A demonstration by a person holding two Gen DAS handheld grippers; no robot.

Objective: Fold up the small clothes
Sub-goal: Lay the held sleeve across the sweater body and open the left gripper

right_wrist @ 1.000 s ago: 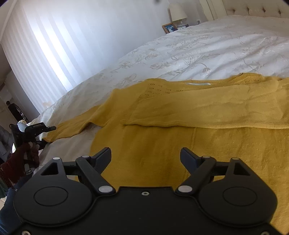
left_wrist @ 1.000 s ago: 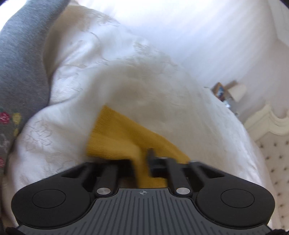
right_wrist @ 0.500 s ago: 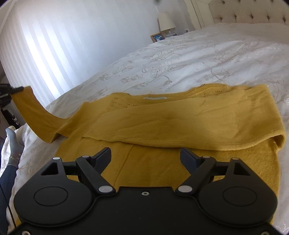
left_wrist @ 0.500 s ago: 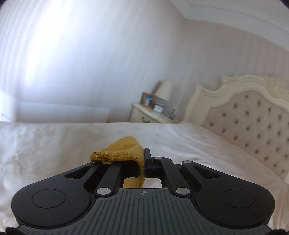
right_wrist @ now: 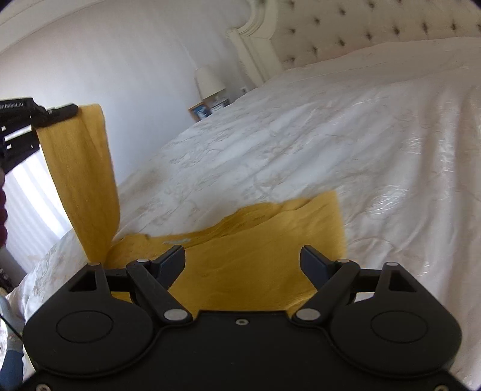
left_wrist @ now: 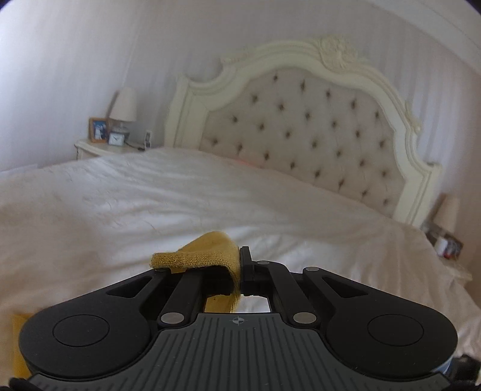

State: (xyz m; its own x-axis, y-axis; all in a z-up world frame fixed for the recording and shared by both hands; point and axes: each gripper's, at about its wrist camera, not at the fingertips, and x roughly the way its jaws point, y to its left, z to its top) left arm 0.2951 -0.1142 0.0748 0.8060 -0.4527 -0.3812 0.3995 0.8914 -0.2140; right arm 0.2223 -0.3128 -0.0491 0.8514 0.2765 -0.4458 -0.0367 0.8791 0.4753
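Bedspread (left_wrist: 126,192) white, embroidered; tufted headboard (left_wrist: 303,126); nightstand (left_wrist: 99,149) beside bed.

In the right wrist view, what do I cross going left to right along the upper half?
left gripper pinching the raised yellow sleeve → bedside lamp → headboard

Bed (left_wrist: 210,192) under white embroidered bedspread (right_wrist: 330,135), creased. Cream carved headboard (left_wrist: 300,126), button-tufted panel. Nightstand (left_wrist: 99,149) left of headboard: white-shaded lamp (left_wrist: 123,105), framed photo (left_wrist: 97,129), small clock (left_wrist: 115,139) beside it. Second lamp (left_wrist: 448,213) at far right edge. Striped pale wall (left_wrist: 75,60) behind.
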